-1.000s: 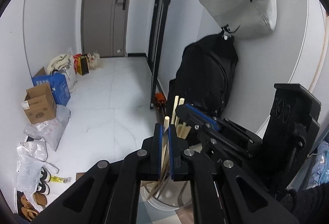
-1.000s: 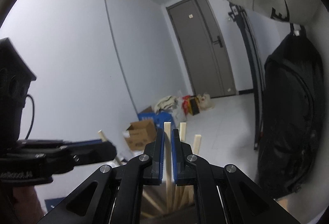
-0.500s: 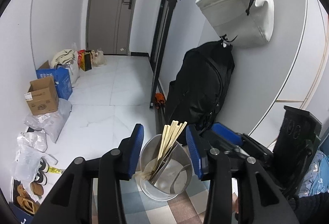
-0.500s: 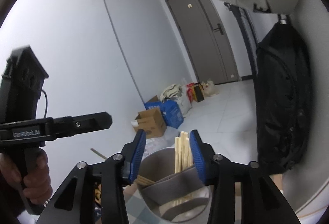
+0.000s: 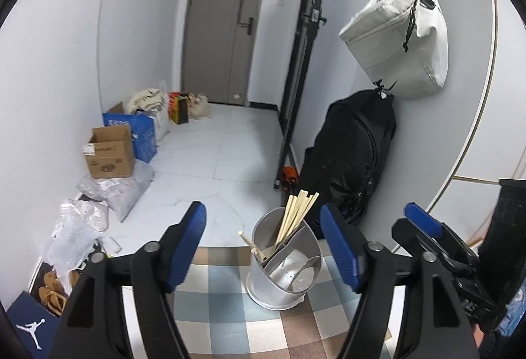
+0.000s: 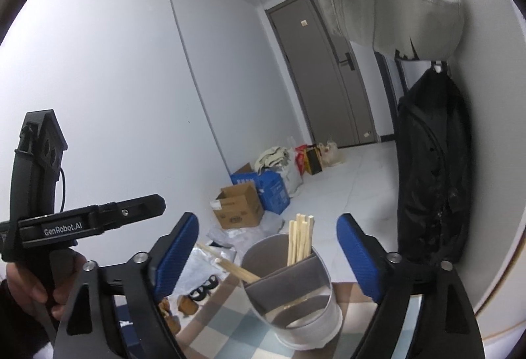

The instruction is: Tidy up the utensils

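A metal utensil holder (image 5: 282, 263) with inner dividers stands on a checked cloth (image 5: 230, 303). Several wooden chopsticks (image 5: 297, 216) stand upright in one compartment, and two more (image 5: 251, 243) lean out to the left. My left gripper (image 5: 269, 243) is open and empty, its blue pads on either side of the holder, pulled back from it. My right gripper (image 6: 268, 253) is also open and empty, with the holder (image 6: 296, 286) and chopsticks (image 6: 300, 240) between its fingers. The left gripper shows in the right wrist view (image 6: 82, 220), held in a hand.
The cloth's far edge drops to a white tiled floor (image 5: 210, 161). A black backpack (image 5: 351, 161) and a white bag (image 5: 401, 39) hang on the wall to the right. Cardboard boxes (image 5: 110, 151), plastic bags and shoes lie along the left wall.
Both grippers were shut on chopsticks over the holder. They have opened, the chopsticks now stand in the holder, and both grippers have pulled back from it.
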`<action>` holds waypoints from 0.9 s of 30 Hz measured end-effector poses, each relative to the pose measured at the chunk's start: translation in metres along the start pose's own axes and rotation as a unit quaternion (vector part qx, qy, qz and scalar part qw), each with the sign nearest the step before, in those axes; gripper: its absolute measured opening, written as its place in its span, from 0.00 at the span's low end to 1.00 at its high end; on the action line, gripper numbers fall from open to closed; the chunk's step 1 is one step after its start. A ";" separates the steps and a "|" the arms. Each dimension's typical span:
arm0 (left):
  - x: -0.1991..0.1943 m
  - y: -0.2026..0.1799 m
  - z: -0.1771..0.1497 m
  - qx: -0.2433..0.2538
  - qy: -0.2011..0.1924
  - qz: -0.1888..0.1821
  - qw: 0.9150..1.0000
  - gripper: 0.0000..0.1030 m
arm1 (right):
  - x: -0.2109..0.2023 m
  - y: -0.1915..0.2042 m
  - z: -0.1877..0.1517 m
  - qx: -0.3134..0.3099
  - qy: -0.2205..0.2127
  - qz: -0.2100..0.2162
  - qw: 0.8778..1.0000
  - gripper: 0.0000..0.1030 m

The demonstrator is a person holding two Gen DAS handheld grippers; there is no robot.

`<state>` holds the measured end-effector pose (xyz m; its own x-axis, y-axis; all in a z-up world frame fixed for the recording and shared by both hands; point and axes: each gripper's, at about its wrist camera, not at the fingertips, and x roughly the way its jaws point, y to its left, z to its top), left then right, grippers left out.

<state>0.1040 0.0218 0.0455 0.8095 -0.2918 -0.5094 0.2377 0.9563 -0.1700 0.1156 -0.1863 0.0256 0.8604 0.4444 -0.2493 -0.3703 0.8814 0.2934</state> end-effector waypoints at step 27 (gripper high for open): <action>-0.035 -0.016 -0.038 -0.001 -0.031 0.060 0.998 0.94 | -0.038 0.024 -0.013 -0.007 0.038 -0.036 0.999 1.00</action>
<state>0.0516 0.0156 0.0342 0.8639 -0.1732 -0.4730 0.1356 0.9843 -0.1128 0.0693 -0.1799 0.0304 0.8563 0.3894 -0.3393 -0.3127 0.9137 0.2595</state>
